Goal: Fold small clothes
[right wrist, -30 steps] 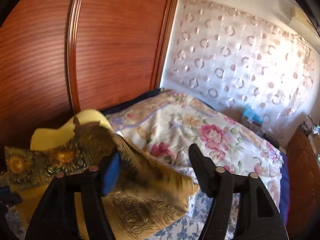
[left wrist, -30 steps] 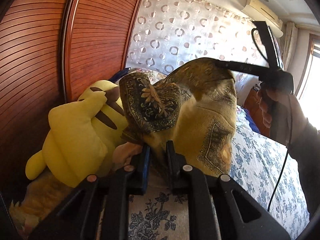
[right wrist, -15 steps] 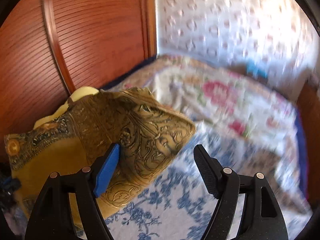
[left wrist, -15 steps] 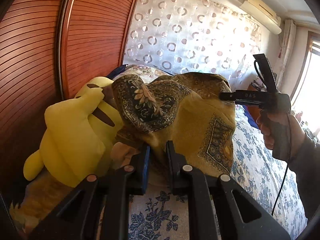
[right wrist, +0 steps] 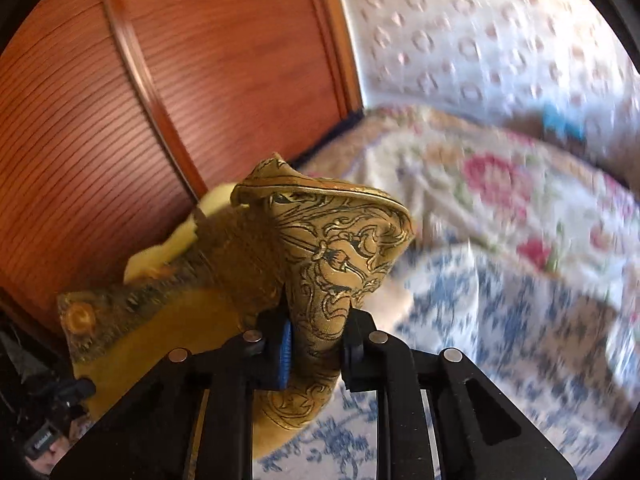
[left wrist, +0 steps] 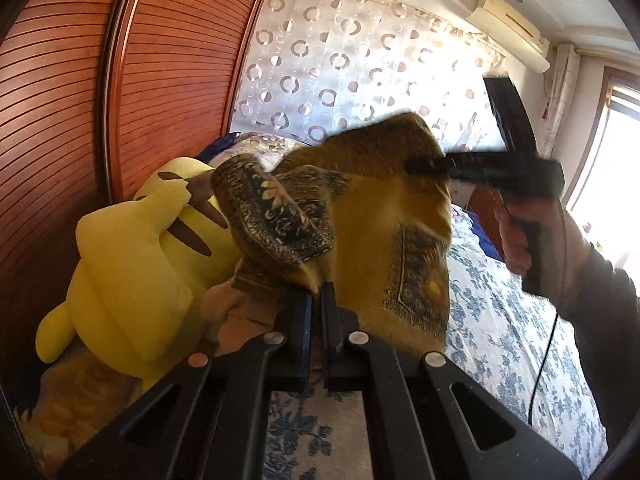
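Since a second ago, my right gripper (right wrist: pixel 316 332) has just been closing; its jaws, which stood wide beside the cloth, now pinch a bunched fold of the mustard-yellow patterned cloth garment (right wrist: pixel 336 264). Nearest in the left wrist view, my left gripper (left wrist: pixel 316 304) is fully closed, clamped on the garment's (left wrist: pixel 372 232) lower edge at 6 o'clock. From there the fabric rises as a slack sheet above the blue-flowered white bedsheet (left wrist: pixel 500 344) toward 1 o'clock, where the right gripper (left wrist: pixel 416 166), blurred, clasps its upper corner. A hand (left wrist: pixel 520 236) in a dark sleeve grips that tool's handle at 3 o'clock. At 9 o'clock, touching the garment, sits a yellow plush toy (left wrist: pixel 128 264). Behind it stands a reddish slatted wooden wardrobe (left wrist: pixel 80 100); farthest, at 12 o'clock, hangs a white ring-patterned curtain (left wrist: pixel 340 68).
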Action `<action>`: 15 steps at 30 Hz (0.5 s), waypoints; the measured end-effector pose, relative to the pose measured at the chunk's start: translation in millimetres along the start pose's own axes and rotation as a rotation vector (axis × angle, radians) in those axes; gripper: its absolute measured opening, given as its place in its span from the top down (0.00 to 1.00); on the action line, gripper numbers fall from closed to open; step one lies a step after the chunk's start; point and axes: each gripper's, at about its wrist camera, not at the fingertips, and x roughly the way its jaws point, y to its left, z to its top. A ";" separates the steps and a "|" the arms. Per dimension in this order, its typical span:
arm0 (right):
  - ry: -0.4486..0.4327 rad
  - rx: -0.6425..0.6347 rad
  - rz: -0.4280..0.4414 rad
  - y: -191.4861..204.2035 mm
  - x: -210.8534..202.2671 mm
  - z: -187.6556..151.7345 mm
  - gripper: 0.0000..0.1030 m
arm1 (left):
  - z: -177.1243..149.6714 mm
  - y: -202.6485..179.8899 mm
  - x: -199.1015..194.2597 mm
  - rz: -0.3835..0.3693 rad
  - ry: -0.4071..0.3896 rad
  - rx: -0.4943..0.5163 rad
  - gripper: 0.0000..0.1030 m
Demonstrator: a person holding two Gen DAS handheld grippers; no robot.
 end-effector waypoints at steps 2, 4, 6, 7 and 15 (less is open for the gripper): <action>-0.013 -0.025 -0.001 7.8 -0.7 10.4 0.85 | -2.0 -2.7 0.6 0.009 0.011 0.002 1.00; -0.001 -0.043 -0.024 15.2 4.2 17.9 0.80 | -2.8 -3.0 2.0 0.030 0.019 -0.002 1.00; 0.043 -0.080 -0.087 19.7 17.6 18.6 0.72 | -3.7 -4.1 1.8 0.053 0.022 0.012 0.95; 0.057 -0.095 -0.115 20.6 22.6 16.6 0.63 | -3.7 -5.1 0.5 0.064 0.021 0.025 0.93; -0.027 -0.072 -0.218 10.3 -0.2 -9.3 0.42 | -3.1 -18.8 -19.8 0.158 0.001 0.138 0.83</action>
